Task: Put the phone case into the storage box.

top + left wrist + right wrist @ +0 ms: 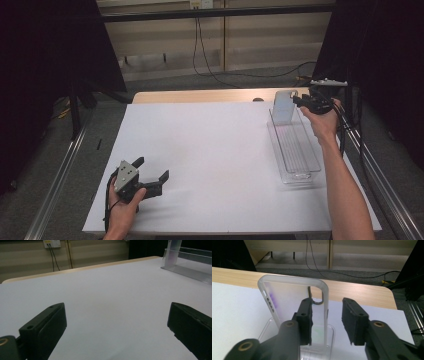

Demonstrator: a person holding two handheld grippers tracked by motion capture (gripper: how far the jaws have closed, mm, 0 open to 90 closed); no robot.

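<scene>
The table, under its white cover, carries everything. A clear plastic tray lies along the table's right edge, long axis running from the near side toward the far edge. At the tray's far end, close to the far right corner of the table, a translucent phone case stands upright on its short end, leaning against the tray's end wall as far as I can judge.

My right gripper sits at that far right corner, level with the case and pointing at it from the right. The case's right-hand rim lies between my jaws, beside the left jaw. The jaws stand part open, the right jaw well clear of the case, so nothing is clamped. I cannot tell whether the left pad touches the rim.

My left gripper rests near the near left corner, well apart from tray and case, jaws spread wide over bare cover and holding nothing. The right hand is by far the nearer to the case.
</scene>
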